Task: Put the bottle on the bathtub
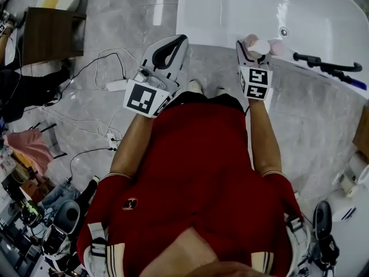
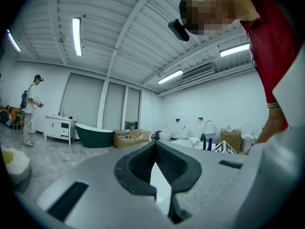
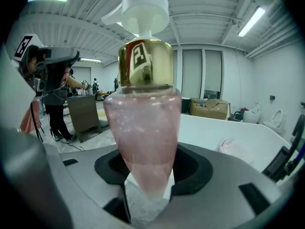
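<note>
The right tool (image 3: 147, 182) has its jaws closed on the bottle (image 3: 144, 123), the dark pads pressing the narrow lower end from both sides. The bottle stands upright in the grip. It has a pink, see-through body that tapers downward, a gold collar and a white pump top.

From the head view, the right tool (image 1: 254, 46) holds the bottle (image 1: 260, 45) over the near rim of the white bathtub (image 1: 230, 16). I cannot tell whether the bottle touches the rim. Inside the bathtub, just past the bottle, lies a blurred pink lump (image 3: 234, 149). A black faucet (image 1: 326, 66) sits on the bathtub's rim to the right of the tool.

The left tool (image 2: 155, 151) is empty. Its jaw tips meet, leaving only a thin wedge of gap behind them. In the head view the left tool (image 1: 172, 46) hangs over the grey floor (image 1: 323, 114), just short of the bathtub's near rim and left of the right tool. White cables (image 1: 106, 59) trail across the floor on the left, well away from the bathtub.

The person wears a red shirt (image 1: 196, 166), with both forearms bare.

Far across the room, the left gripper view shows a green tub (image 2: 93, 135), a box (image 2: 131, 138) beside it and another person (image 2: 30, 109) standing at the far left.
</note>
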### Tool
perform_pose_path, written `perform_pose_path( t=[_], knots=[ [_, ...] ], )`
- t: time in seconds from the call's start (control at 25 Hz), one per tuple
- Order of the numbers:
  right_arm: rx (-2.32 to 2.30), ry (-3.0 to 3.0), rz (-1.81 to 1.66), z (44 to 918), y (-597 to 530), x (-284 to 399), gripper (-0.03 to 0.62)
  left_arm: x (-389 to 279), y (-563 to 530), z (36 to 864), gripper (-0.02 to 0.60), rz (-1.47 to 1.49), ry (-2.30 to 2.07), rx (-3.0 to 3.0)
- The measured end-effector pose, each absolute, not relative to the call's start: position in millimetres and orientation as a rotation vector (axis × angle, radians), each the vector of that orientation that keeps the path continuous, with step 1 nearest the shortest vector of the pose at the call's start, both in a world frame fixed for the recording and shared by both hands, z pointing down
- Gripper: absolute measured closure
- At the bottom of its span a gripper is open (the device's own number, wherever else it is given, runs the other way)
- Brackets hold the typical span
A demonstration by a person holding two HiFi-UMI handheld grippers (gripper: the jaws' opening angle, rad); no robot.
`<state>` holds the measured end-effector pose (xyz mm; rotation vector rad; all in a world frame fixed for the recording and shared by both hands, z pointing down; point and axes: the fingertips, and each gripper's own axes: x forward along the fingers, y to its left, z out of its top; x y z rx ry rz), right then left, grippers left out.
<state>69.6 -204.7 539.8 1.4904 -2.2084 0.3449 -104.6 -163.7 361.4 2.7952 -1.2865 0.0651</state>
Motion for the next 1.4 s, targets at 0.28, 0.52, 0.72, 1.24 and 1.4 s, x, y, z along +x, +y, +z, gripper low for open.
perform_pose_path(
  t=[0.28,0.52,0.72,1.24,1.4],
  knots=[
    [1.527,-2.154,0.382,568.1,-213.1,74.7,0.375,-107.5,-173.8,367.2,0.575,0.114,-1.247,2.822],
    [1.546,-2.119,0.403,586.8,-218.9,71.9,0.375,-114.9,-179.4,371.9,0.575,0.143,-1.213,2.835],
    [1.572,-2.082,0.429,602.2,-224.5,76.7,0.375,-119.6,-184.3,378.7,0.575,0.161,-1.191,2.840],
    [1.618,-2.054,0.444,620.8,-240.3,72.2,0.375,-136.9,-194.6,390.2,0.575,0.189,-1.176,2.841],
    [1.619,-2.056,0.440,623.8,-243.6,68.1,0.373,-144.8,-198.3,392.7,0.575,0.184,-1.183,2.837]
  ],
)
